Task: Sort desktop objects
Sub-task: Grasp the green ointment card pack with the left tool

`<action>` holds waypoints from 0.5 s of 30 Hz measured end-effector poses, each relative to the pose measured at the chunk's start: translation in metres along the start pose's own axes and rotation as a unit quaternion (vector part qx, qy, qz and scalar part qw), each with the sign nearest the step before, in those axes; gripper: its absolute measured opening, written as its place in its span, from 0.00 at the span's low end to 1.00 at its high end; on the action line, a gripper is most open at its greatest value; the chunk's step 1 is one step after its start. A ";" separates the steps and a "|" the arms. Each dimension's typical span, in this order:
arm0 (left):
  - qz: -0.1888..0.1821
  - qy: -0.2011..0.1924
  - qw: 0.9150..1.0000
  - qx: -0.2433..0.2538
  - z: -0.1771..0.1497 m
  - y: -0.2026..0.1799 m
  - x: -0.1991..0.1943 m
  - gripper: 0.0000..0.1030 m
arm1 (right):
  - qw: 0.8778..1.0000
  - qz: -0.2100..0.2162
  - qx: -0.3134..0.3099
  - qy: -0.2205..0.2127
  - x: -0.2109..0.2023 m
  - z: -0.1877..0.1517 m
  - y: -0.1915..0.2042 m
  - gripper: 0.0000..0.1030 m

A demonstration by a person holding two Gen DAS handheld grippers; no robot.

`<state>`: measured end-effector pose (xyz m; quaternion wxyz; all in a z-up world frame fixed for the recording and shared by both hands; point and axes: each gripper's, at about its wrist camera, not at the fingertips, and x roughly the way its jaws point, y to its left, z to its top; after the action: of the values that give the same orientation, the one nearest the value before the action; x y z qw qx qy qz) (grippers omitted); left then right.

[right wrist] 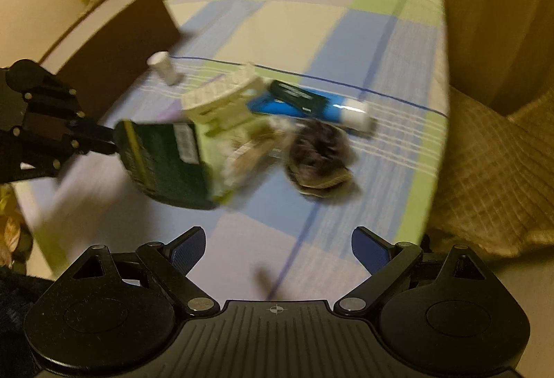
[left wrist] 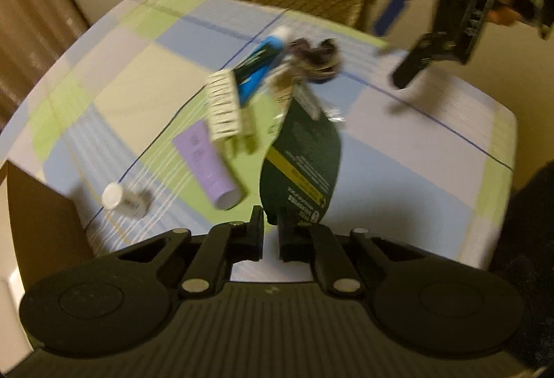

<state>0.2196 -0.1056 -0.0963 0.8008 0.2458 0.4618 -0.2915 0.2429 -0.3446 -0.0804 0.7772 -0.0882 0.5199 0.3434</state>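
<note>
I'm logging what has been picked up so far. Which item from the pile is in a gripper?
The dark green packet, pinched at its edge by the left gripper. The purple tube and blue tube lie untouched.

Glossy, perhaps plastic pouch (left wrist: pixel 301 163); cloth table cover (left wrist: pixel 398 149)

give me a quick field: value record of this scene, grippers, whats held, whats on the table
left gripper: shut on the dark green packet, gripping its edge
right gripper: open, holding nothing, above the table
surface: checked tablecloth, blue, green and cream
pile at centre: blue tube, white comb-like piece, dark furry item
also on cloth: lilac tube, small white bottle lying on its side
brown box: at the table's edge near the bottle
image quality: motion blur, labels unreadable
</note>
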 end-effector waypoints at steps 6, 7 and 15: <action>-0.011 0.000 1.000 0.025 -0.007 -0.029 0.003 0.05 | 0.983 0.029 -0.181 -0.017 0.005 0.011 0.045 0.91; -0.012 0.000 0.999 0.030 -0.009 -0.033 0.003 0.06 | 0.976 0.035 -0.215 -0.019 0.007 0.014 0.051 0.91; 0.010 -0.003 1.000 0.017 -0.012 -0.043 0.004 0.07 | 0.919 0.101 -0.381 0.018 0.039 0.039 0.071 0.73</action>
<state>0.1841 -0.1290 -0.1110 0.8005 0.2633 0.4520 -0.2926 0.2360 -0.2548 -0.0808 0.6366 -0.3306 0.3698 0.5905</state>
